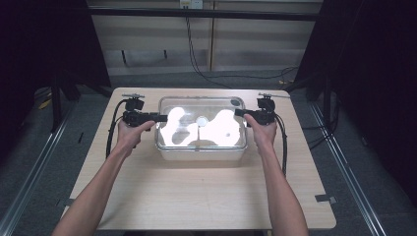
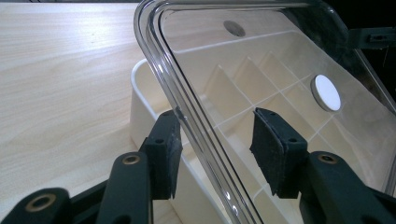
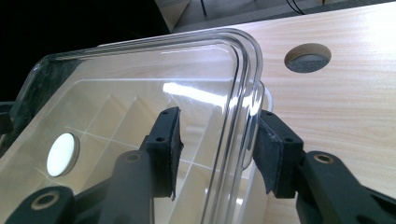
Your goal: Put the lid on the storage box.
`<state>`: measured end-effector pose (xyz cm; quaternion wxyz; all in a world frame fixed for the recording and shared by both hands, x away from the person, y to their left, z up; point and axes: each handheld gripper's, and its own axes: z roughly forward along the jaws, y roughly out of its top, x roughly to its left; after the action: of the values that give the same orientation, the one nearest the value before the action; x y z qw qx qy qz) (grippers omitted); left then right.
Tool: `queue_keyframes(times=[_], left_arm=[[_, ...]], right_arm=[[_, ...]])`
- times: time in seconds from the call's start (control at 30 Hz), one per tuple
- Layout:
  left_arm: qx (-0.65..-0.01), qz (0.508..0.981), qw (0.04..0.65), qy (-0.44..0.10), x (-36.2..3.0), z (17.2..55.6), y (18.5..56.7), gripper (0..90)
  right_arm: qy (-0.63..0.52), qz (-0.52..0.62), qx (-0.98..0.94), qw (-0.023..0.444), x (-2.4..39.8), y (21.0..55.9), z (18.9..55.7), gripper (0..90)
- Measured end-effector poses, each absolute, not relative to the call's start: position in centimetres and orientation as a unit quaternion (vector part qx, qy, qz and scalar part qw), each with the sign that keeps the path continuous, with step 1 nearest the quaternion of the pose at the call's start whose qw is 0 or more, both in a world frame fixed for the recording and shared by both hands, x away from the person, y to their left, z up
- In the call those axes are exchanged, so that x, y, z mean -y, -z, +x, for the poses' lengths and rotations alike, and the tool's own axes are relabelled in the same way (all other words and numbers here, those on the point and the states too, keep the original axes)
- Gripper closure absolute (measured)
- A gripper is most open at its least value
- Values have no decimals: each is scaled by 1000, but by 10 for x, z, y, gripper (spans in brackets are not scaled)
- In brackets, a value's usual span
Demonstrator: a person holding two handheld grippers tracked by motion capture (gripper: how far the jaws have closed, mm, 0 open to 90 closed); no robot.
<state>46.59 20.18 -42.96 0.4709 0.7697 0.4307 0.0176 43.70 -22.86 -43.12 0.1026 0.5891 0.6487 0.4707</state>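
Sitting on the white divided box [image 1: 201,152] in the frame's middle, the clear lid [image 1: 201,123] looks placed. Both the left gripper [image 2: 215,149] and right gripper [image 3: 217,149] straddle its edges (jaws apart, not pinching). Pulling away remains.

pale wood table [image 1: 196,196], grey floor [image 1: 59,147], dark curtains [image 1: 44,39], wood-panel wall [image 1: 246,44].

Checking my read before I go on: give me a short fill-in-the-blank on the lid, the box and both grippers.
1. The clear lid lies on top of the white ____.
2. The round white disc sits on the ____.
3. The left gripper has the lid's ____ between its jaws.
4. The right gripper is at the lid's ____ end in the high view.

Missing words: box; lid; rim; right
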Motion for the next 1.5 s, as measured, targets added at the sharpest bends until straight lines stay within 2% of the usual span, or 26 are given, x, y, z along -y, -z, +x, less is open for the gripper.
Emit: queue_keyframes(times=[0.43, 0.7, 0.9, 0.93, 1.17, 1.5], left_arm=[[-440, 777, 451, -16, -201, 466, 440, 497], [-444, 773, 453, 1, -204, 467, 447, 490], [-445, 766, 464, -2, -203, 463, 451, 480], [-441, 768, 465, -7, -202, 461, 451, 459], [-433, 775, 460, 1, -202, 454, 452, 424], [-428, 779, 459, -13, -203, 439, 453, 306]], right_arm=[[-431, 600, -662, 124, 222, 440, 439, 501], [-433, 610, -654, 116, 222, 451, 440, 489], [-429, 607, -655, 135, 219, 451, 438, 475], [-416, 593, -669, 166, 215, 450, 435, 474], [-416, 600, -666, 156, 216, 450, 430, 444], [-447, 587, -659, 144, 218, 441, 419, 361]])
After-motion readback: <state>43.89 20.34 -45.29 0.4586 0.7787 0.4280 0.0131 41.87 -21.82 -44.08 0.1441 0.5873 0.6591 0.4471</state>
